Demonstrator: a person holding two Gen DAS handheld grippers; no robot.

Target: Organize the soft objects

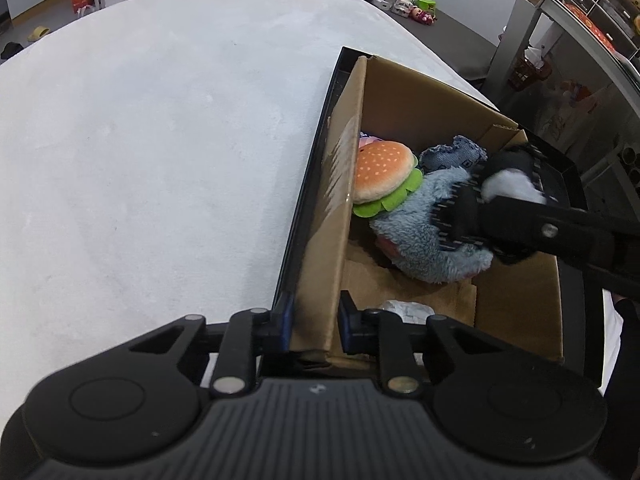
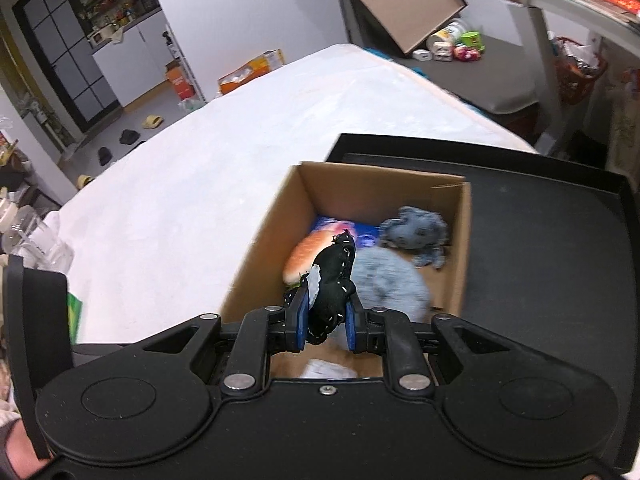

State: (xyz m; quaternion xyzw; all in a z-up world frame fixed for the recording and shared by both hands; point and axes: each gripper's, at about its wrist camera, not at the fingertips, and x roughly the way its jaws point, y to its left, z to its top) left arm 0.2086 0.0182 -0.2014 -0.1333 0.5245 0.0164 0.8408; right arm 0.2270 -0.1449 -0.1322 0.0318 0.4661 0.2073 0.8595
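The left gripper (image 1: 314, 330) points steeply down at the near left corner of the cardboard box (image 1: 404, 92). Its two fingers sit one on each side of the box's left wall and pinch it. The box stands in a black tray (image 2: 540, 216) on a white table (image 1: 160, 140).

In the box, going left to right, lie a burger toy (image 1: 382, 178), a fluffy blue toy (image 1: 416, 228) and a small denim toy (image 1: 452, 156). The burger leans on the left wall and covers something pink behind it that is hard to make out. A white crumpled thing near the bottom is half hidden by the gripper.

The right gripper (image 2: 326, 322) reaches in from the right, tilted down over the box. Its blue pads (image 2: 301, 320) are squeezed on a black toy with white stitches (image 2: 332, 284). The toy's long side runs up and away from the fingers, with its pointy end toward the far wall. The right wrist view is a bit blurry, so the toys under it look smeared.
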